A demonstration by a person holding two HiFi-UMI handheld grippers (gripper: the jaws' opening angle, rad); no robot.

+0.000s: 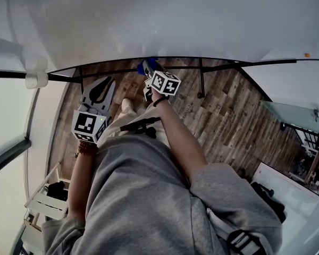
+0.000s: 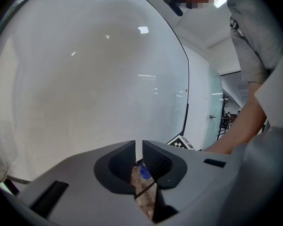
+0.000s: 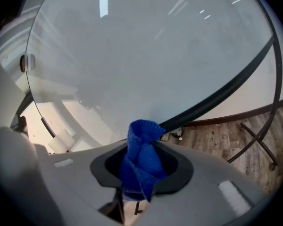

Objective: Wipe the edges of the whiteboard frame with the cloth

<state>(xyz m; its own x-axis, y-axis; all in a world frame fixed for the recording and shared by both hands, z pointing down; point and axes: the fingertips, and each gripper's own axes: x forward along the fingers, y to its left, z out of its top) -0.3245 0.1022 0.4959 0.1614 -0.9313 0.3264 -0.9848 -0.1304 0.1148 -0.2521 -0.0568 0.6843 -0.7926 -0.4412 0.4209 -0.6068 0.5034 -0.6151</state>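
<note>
Open floor (image 1: 223, 116) beneath the whiteboard frame (image 1: 111, 62) — black stand post (image 1: 201, 78) in the way

1. No words, brands or numbers can be read in any view.
2. Only black-and-white square patterns are shown on the left marker cube (image 1: 88, 125) and the right marker cube (image 1: 165, 83).
3. No writing is seen on the whiteboard (image 1: 149, 20).

Cloth (image 3: 141, 161) at bottom edge of whiteboard frame (image 3: 187, 113).
</note>
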